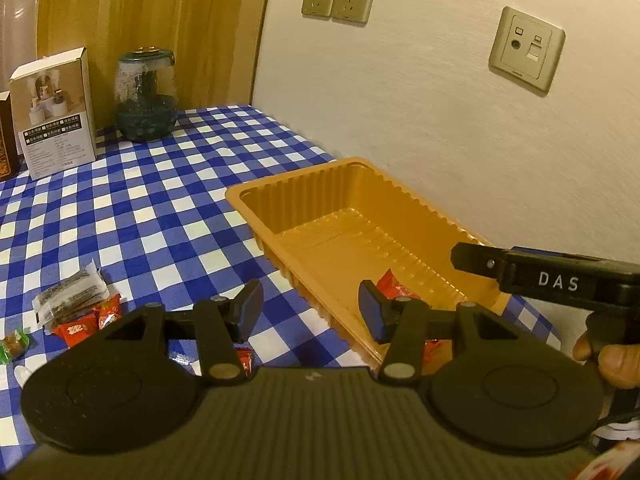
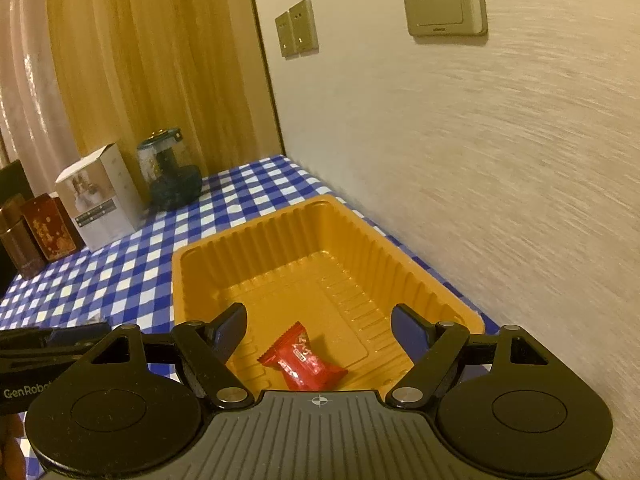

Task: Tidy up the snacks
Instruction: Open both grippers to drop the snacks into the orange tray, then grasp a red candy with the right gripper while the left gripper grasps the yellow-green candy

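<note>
**Snack sorting: both grippers released at the tray**

While both grippers hang with jaws spread and nothing between them, the right gripper point(image 2: 318, 330) sits over the near end of the orange tray point(image 2: 280, 232), which lies along the bench's wall edge. One red candy point(image 2: 304, 362) lies on the tray floor at that near end. The left gripper point(image 1: 310, 308) straddles the tray's near left rim. Remaining snacks point(image 1: 76, 306) lie heaped on the checked cloth point(image 1: 160, 200), left of the tray. A white box point(image 1: 56, 116) and glass jar point(image 1: 146, 96) occupy the bench's far edge.
</note>
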Demonstrator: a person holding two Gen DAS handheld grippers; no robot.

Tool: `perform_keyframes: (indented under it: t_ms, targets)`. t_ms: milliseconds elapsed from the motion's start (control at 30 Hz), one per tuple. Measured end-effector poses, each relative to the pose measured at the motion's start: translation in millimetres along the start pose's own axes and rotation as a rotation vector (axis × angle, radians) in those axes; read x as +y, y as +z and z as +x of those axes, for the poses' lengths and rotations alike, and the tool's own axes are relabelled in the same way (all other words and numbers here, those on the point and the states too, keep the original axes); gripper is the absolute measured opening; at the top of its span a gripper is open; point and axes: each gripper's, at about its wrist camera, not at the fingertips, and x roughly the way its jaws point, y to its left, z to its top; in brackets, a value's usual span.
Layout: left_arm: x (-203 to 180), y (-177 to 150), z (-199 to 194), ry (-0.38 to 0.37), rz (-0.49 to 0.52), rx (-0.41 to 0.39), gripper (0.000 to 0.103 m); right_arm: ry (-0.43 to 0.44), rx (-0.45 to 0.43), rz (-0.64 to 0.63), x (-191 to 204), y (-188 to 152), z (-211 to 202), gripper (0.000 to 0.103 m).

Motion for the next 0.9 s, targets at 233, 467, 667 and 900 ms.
perform_keyframes:
  t_ms: [233,467,667,900]
  targets:
    - [2,-1,-4,0.019,0.004,-0.006,0.05,-0.008,-0.001,-0.011,3,-1,0,0.079]
    - [28,0,-17,0.085,-0.041,-0.024,0.051,0.003,-0.015,-0.019,7,-1,-1,0.079]
    - [61,0,-36,0.16,-0.098,-0.044,0.053,0.036,-0.047,-0.042,22,0,-8,0.079]
    - [81,-7,-56,0.212,-0.091,-0.043,0.053,0.101,-0.067,-0.077,51,-1,-14,0.079]
